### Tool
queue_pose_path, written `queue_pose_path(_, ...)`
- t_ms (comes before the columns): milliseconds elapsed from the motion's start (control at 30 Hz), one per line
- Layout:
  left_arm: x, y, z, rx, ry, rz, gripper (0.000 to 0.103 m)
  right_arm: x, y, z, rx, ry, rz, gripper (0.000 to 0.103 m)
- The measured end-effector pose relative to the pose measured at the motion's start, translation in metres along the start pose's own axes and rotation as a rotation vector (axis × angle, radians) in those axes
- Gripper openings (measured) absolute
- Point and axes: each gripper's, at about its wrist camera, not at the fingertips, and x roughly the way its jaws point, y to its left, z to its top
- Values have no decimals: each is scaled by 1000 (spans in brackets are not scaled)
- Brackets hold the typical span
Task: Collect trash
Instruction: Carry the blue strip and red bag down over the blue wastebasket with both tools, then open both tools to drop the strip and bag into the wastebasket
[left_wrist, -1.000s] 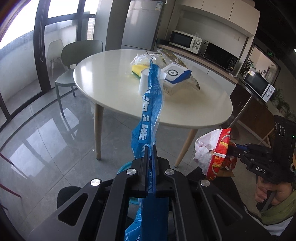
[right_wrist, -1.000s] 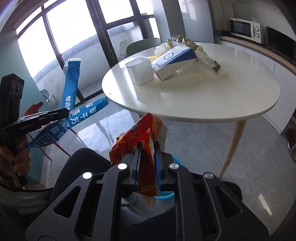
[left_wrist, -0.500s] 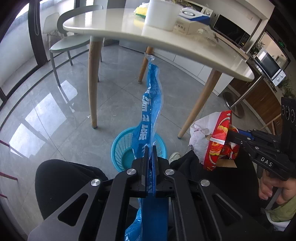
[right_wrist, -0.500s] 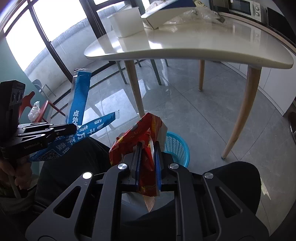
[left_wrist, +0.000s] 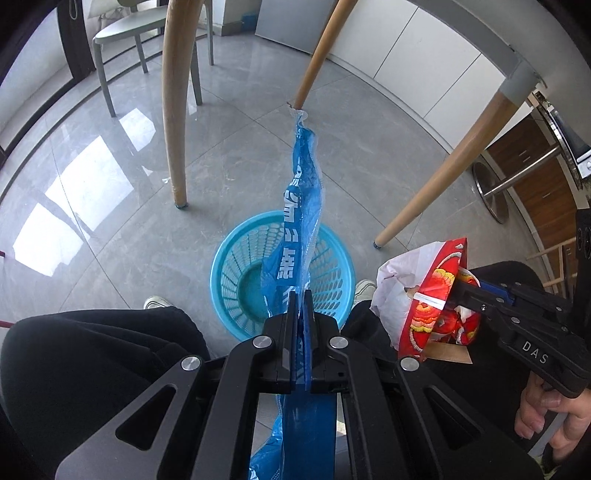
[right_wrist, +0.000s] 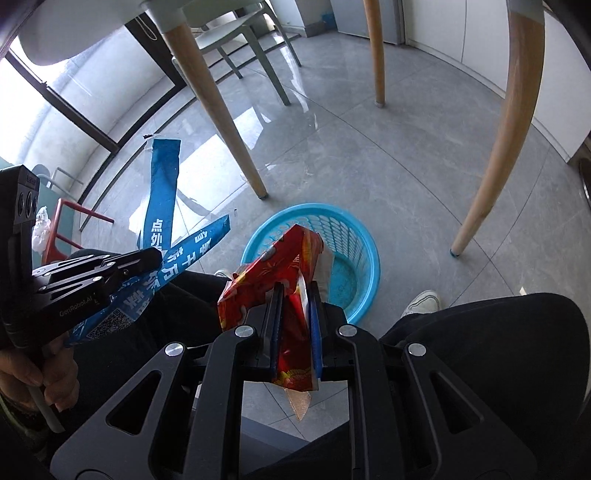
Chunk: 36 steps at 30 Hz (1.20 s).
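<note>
At nine o'clock in the left wrist view a grey-green chair stands on the glossy tiled floor, with a wooden table leg just to its right at eleven o'clock. In the middle, the left gripper has its jaws pressed together on a long blue plastic wrapper, which rises toward twelve o'clock and crosses in front of the blue mesh basket standing on the floor between the person's two white shoes. The person's black-trousered knees fill the view at seven and four o'clock. At three o'clock the right gripper pinches a crumpled red snack bag with a white inside, held just right of the basket's rim and above the knee. In the right wrist view the same red bag sits clamped between the narrowly parted fingers, its top overlapping the basket at twelve o'clock.
</note>
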Motion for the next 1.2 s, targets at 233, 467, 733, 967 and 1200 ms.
queue_pose_path(233, 55, 8, 15, -25, 88, 24, 1, 59, -15, 20, 69, 99, -15, 12)
queue_pose_path(467, 110, 21, 28, -22, 185, 23, 1, 122, -36, 36, 149, 171, -12, 12)
queue_pose_path(733, 157, 31, 39, -12, 289, 26, 1, 168, -47, 41, 173, 255, -45, 13)
queue_pose_path(967, 171, 35, 42, -12, 306, 14, 28, 193, -59, 40, 212, 306, -41, 18)
queue_pose_path(1200, 165, 46, 57, -95, 247, -13, 28, 210, -64, 40, 230, 334, -29, 30)
